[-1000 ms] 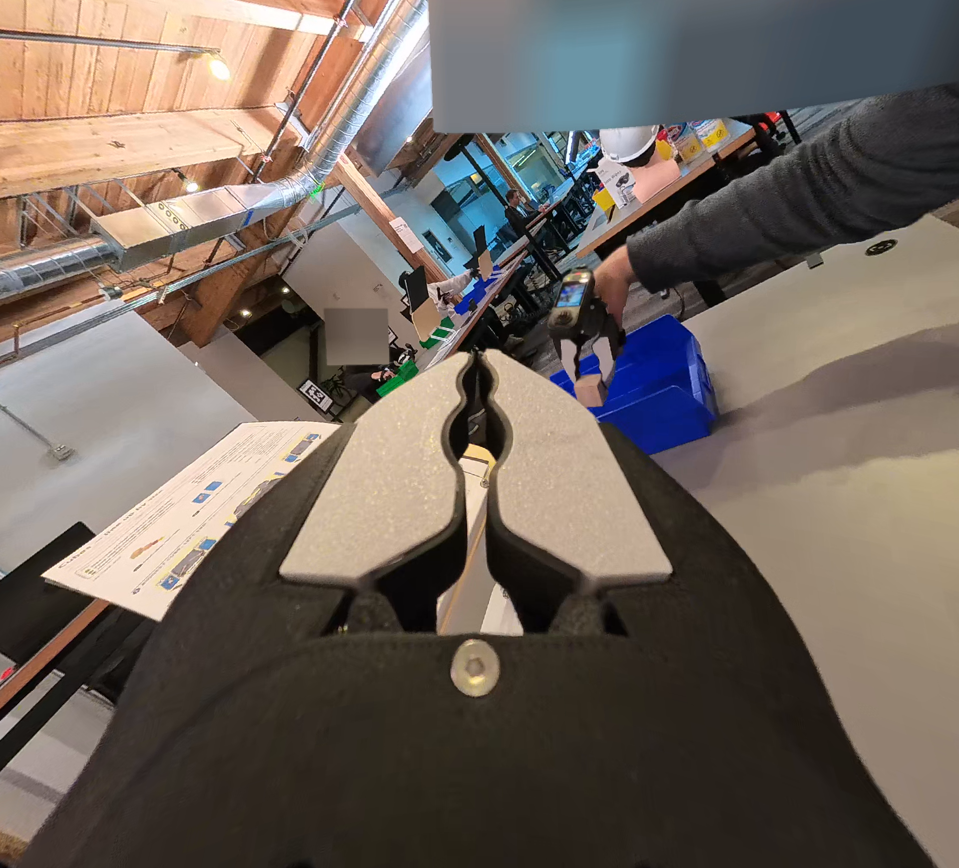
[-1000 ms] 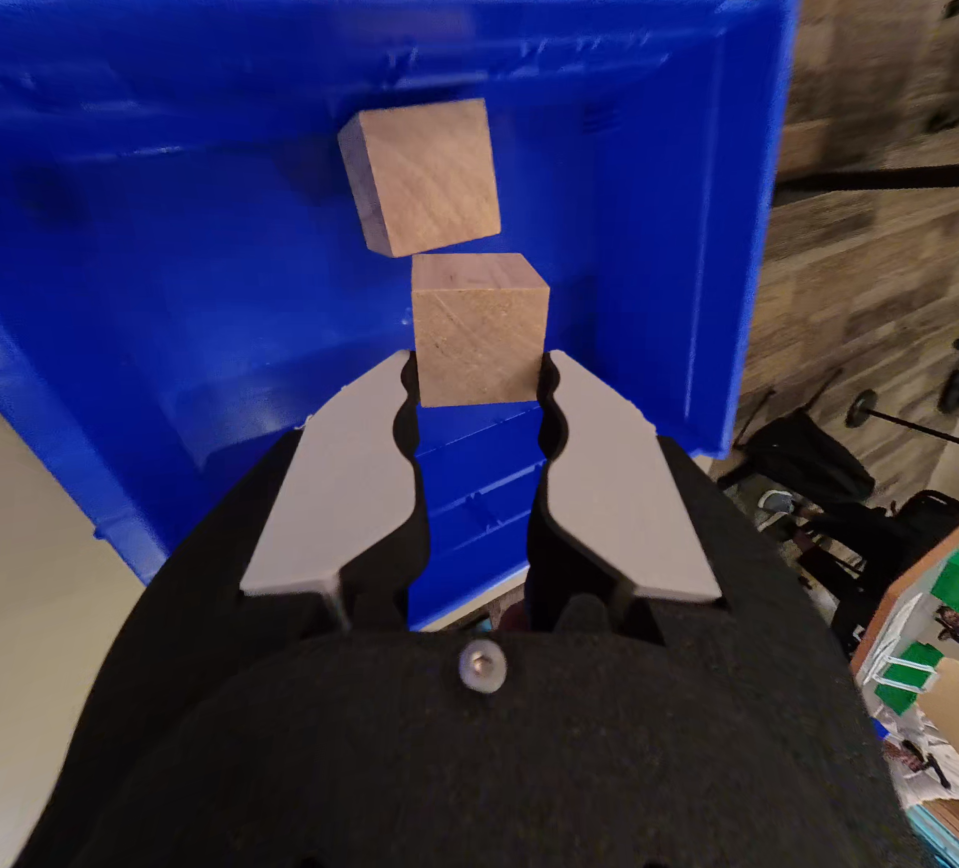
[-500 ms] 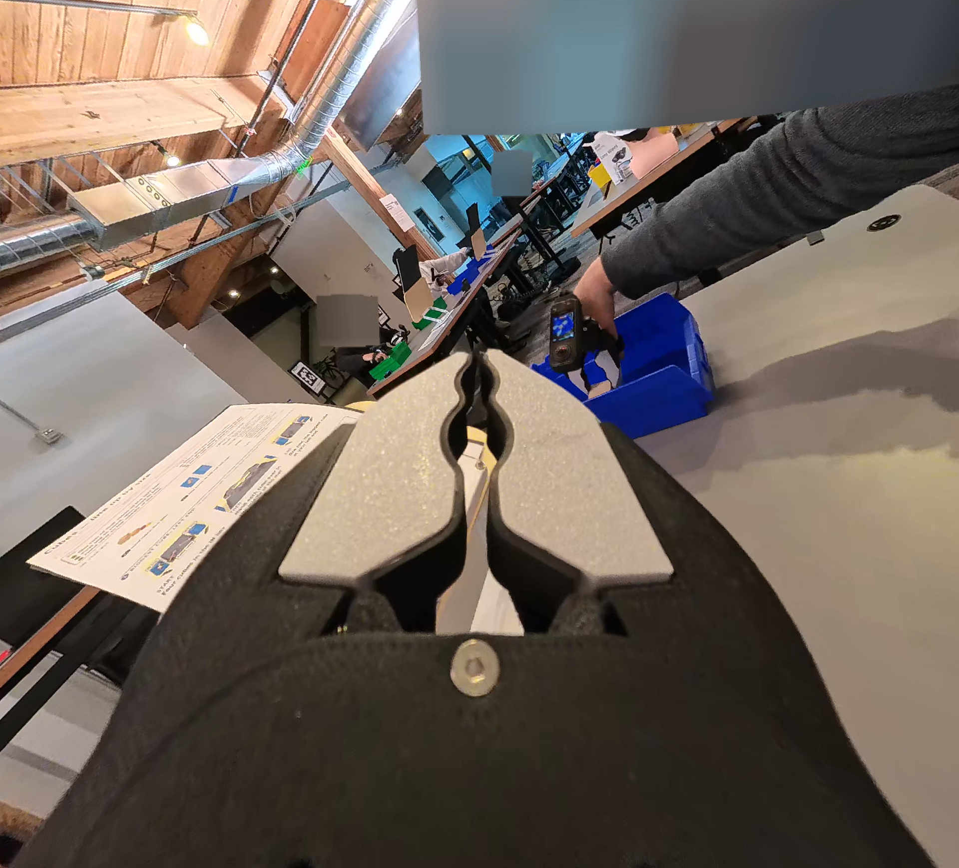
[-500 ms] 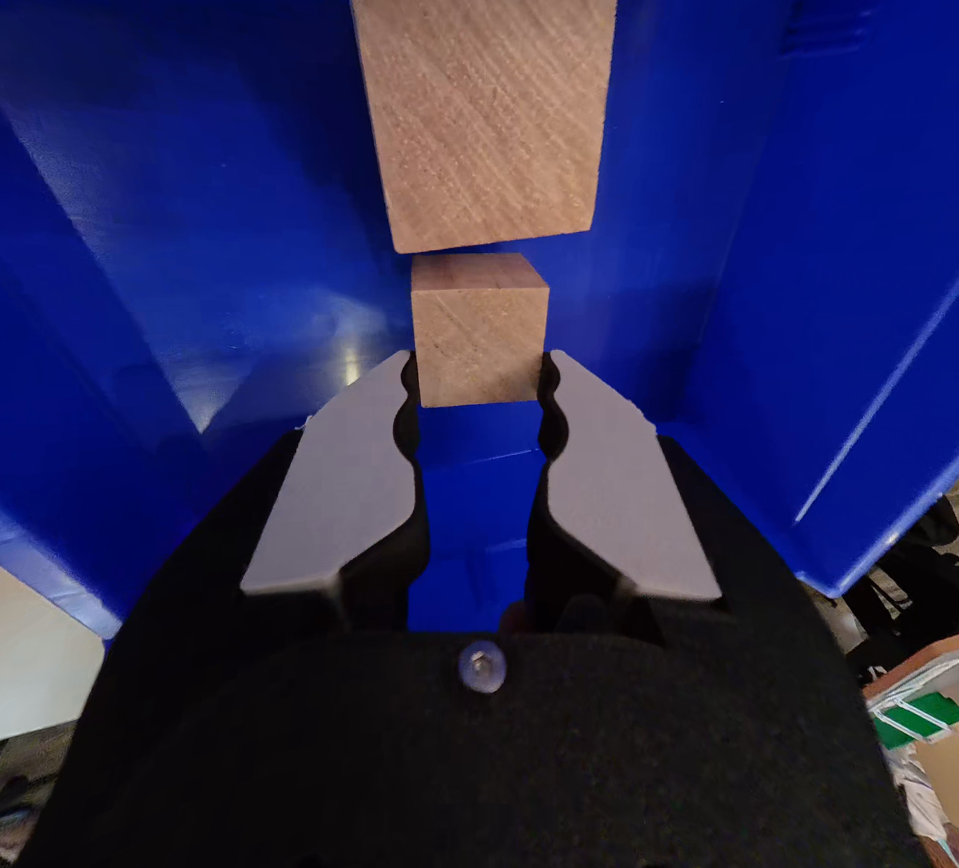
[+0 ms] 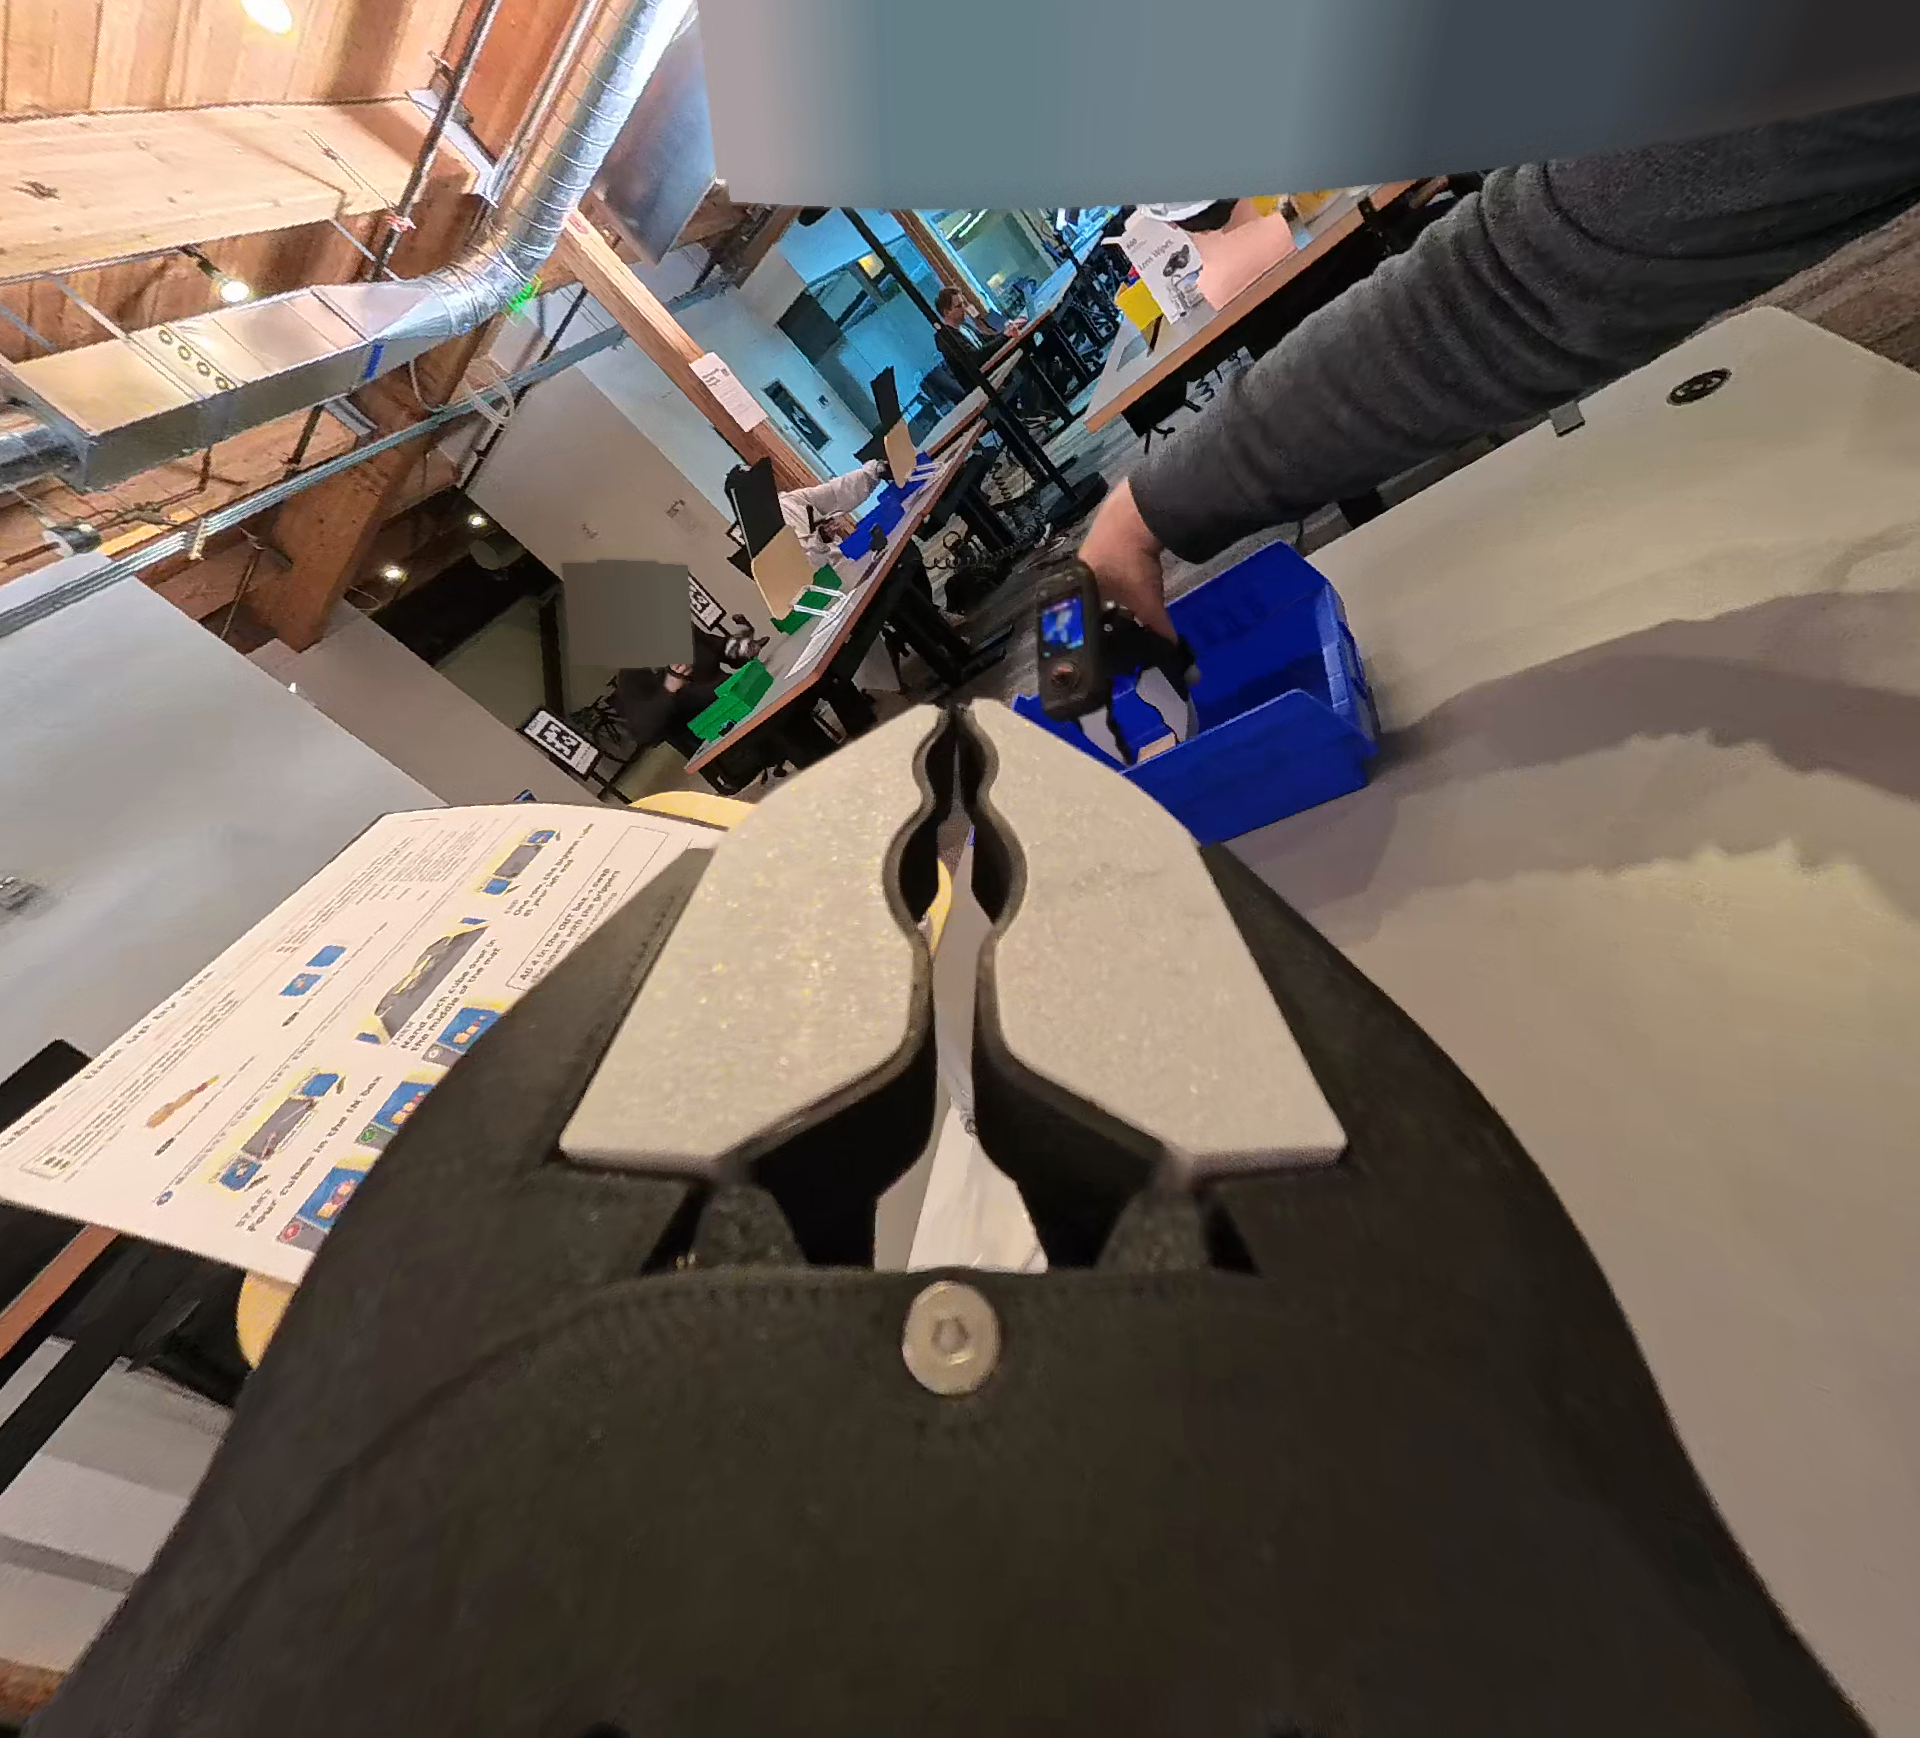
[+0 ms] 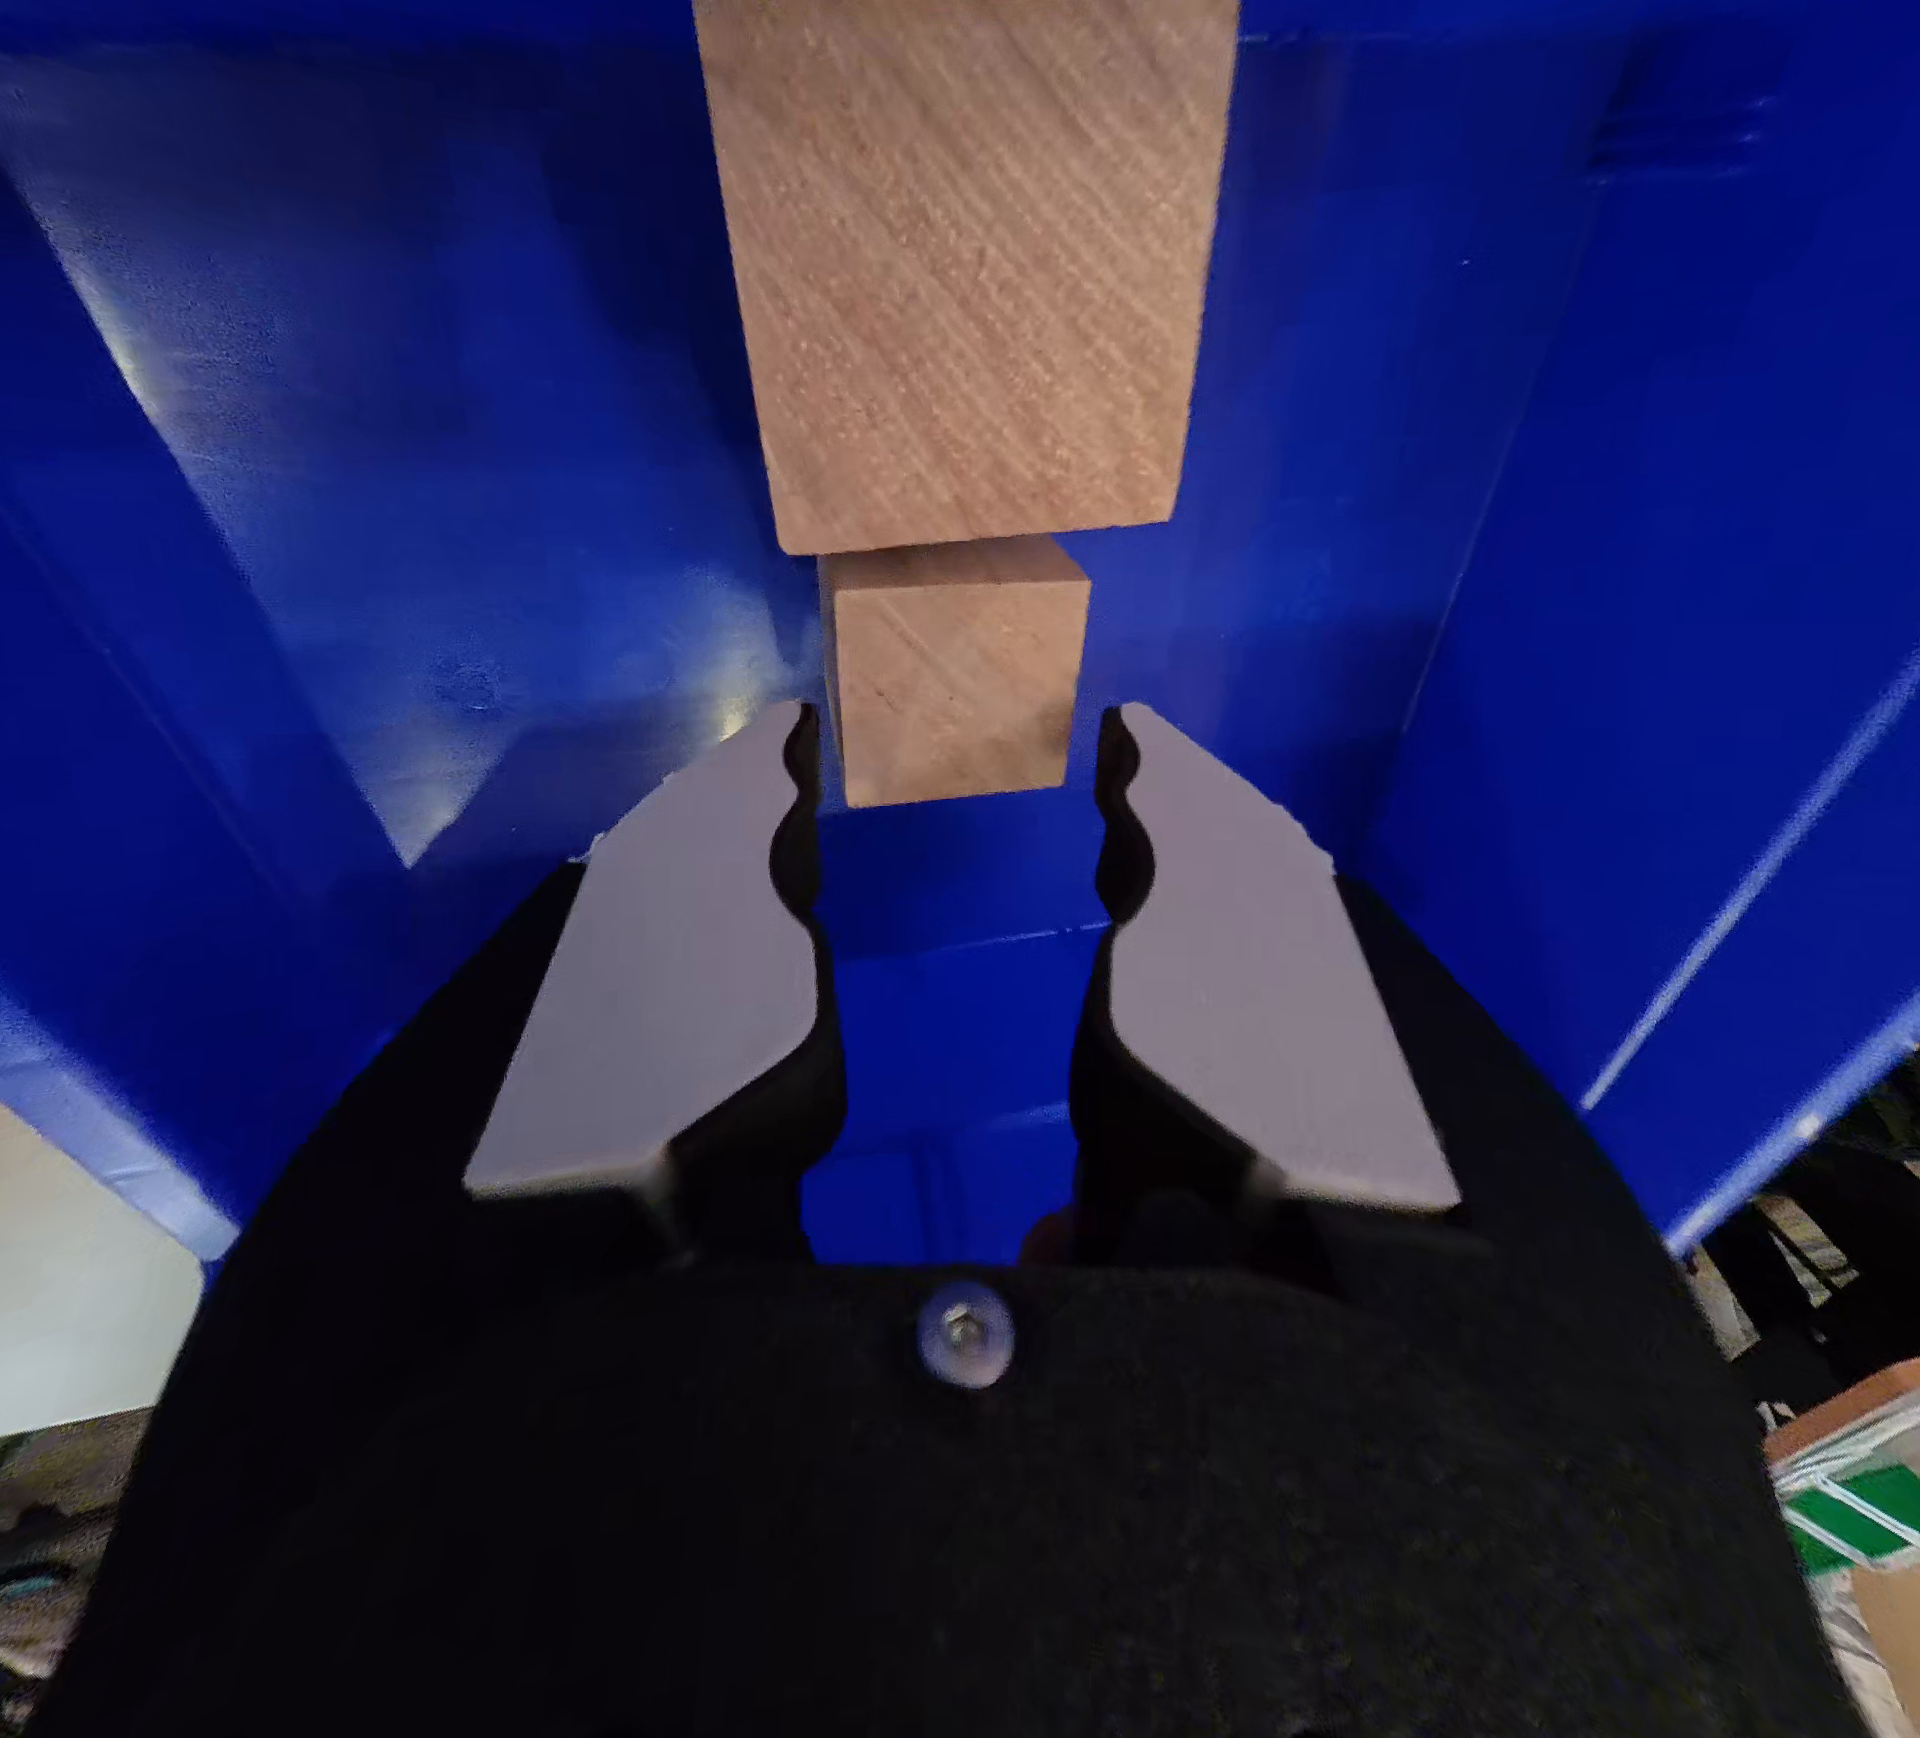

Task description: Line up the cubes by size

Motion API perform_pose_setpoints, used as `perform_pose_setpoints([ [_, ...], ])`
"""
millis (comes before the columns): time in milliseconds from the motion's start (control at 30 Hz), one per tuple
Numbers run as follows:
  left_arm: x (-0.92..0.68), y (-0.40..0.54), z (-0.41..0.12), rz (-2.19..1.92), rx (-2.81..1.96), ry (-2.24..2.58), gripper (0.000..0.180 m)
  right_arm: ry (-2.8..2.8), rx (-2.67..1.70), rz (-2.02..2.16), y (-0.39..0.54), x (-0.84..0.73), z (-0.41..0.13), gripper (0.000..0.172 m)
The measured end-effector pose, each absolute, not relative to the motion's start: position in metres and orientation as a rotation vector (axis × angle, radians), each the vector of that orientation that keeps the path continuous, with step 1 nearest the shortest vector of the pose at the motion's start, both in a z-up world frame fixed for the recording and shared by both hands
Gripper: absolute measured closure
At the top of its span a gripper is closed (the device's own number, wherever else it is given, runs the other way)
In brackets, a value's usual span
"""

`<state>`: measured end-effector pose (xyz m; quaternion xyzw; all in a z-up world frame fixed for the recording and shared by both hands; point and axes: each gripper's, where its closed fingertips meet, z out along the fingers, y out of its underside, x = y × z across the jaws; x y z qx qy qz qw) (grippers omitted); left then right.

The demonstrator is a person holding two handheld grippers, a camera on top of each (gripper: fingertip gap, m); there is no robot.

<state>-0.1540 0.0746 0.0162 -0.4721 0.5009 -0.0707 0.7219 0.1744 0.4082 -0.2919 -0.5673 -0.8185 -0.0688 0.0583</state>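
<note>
Your right gripper (image 6: 956, 758) reaches down into the blue bin (image 6: 312, 400), and its fingers stand apart. The small cube (image 6: 951, 680) sits between the fingertips, but blue shows on each side of it, so neither pad presses on the wood: it is not in your grasp. It appears to rest on the bin floor, touching or nearly touching the big cube (image 6: 966, 265) just beyond it. That closeness matters. Reach too far into the bin and your fingertips will likely nudge the big cube, so a hold on the near half of the small cube looks like the safer one.

Both cubes seen here are inside the bin, not on the table (image 5: 1621, 1013) beside it, where a line by size would presumably be laid. No line of cubes appears on the table in either view. Whether more cubes lie elsewhere cannot be told.

Your left gripper (image 5: 956, 727) is held above the table on the side away from the bin, with its fingers together and nothing between them. Kept there it stays clear of the bin and leaves the right one room to work. An instruction sheet (image 5: 343, 992) lies off to its left, well apart from the bin.

Seen from the left wrist, your right hand (image 5: 1127, 556) holds its gripper tilted down over the bin's near wall, which suits a reach from above.
</note>
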Motion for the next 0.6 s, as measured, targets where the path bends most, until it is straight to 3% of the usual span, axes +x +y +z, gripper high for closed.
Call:
perform_pose_setpoints([
  [133,-0.153,0.073,0.016,-0.150,-1.043,1.114,0.180,-2.378,-1.689,-0.272,0.410,0.170,-0.256,0.113],
  [300,-0.157,0.074,0.020,-0.114,-1.056,1.087,0.168,-2.078,-1.494,-0.372,0.387,0.134,-0.163,0.121],
  [433,-0.162,0.073,0.022,-0.053,-1.077,1.075,0.164,-1.864,-1.254,-0.306,0.318,0.075,-0.096,0.133],
  [600,-0.173,0.069,0.026,0.011,-1.100,1.050,0.160,-1.762,-0.980,0.047,0.214,-0.007,-0.055,0.133],
])
